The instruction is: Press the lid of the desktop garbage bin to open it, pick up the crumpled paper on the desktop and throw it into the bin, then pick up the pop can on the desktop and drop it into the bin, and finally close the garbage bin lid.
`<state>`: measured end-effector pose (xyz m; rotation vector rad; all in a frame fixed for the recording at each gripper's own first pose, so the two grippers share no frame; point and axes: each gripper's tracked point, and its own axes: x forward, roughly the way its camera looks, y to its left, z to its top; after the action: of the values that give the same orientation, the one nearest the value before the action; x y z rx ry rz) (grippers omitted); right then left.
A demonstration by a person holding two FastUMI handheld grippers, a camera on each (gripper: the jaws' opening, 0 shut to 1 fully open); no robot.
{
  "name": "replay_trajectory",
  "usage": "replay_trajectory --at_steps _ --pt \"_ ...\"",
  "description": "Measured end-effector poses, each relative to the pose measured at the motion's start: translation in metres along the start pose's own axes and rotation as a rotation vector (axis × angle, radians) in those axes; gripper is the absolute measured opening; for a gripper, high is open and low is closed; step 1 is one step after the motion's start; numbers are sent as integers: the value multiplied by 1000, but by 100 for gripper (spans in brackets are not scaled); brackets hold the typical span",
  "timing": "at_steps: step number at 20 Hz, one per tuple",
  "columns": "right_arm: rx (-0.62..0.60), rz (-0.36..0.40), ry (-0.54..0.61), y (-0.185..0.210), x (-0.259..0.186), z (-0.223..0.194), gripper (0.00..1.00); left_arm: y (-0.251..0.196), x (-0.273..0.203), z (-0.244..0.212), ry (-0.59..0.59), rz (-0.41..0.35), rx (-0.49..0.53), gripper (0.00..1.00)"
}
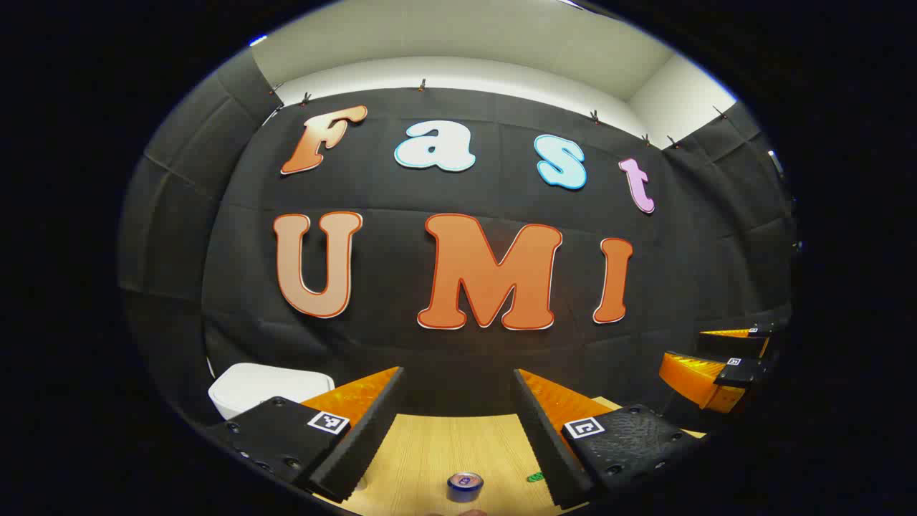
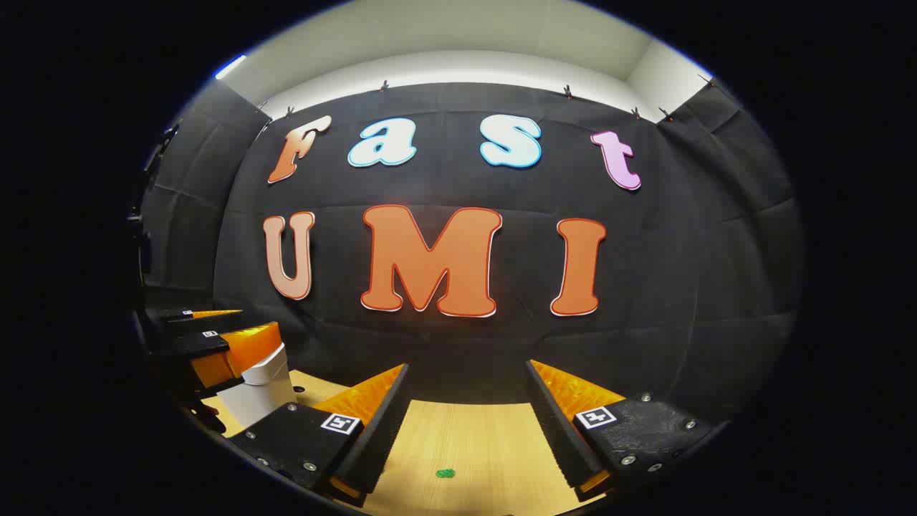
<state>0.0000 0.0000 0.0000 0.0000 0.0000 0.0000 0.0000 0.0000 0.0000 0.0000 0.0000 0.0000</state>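
In the left gripper view, the left gripper [image 1: 458,437] is hanging above the table [image 1: 430,451] with its jaws spread wide and nothing between them. Just below that gap, at the near edge of the view, the can [image 1: 465,485] is standing upright on the wood, its long axis vertical, its round silvery top with a reddish centre facing up and a blue wall showing beneath the rim. A small green speck [image 1: 534,477] is lying on the table just right of the can, apart from it. Farther off to the left, partly behind the left finger, the white bin [image 1: 269,380] is sitting with its lid down. To the far right, the right gripper [image 1: 723,358] is showing edge-on.

In the right gripper view, the right gripper [image 2: 466,430] is also holding its jaws wide apart and empty over the table [image 2: 473,437]. The green speck [image 2: 445,473] is lying near the bottom between the fingers. Farther left, the bin [image 2: 261,390] is standing on the table, with the left gripper [image 2: 215,344] hanging just above it and covering its top. The black cloth wall [image 2: 680,287] is closing the scene behind.
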Motion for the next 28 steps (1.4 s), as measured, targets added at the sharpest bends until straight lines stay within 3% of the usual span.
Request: replay_trajectory --at_steps 2,5,8,15,28 --pt "1 -15 -1 -1 2 2 93 8 2 12 -32 2 36 90" --pt "-2 -20 11 2 3 -4 93 -9 -8 9 -28 -18 1 93" --pt "-3 -9 21 6 0 -9 93 -12 -10 -1 -1 3 -37 93" --pt "-19 14 13 15 -1 -10 93 1 -22 5 -23 65 -23 90" --pt "-11 42 25 29 -1 -13 93 4 -28 3 0 71 -7 92"
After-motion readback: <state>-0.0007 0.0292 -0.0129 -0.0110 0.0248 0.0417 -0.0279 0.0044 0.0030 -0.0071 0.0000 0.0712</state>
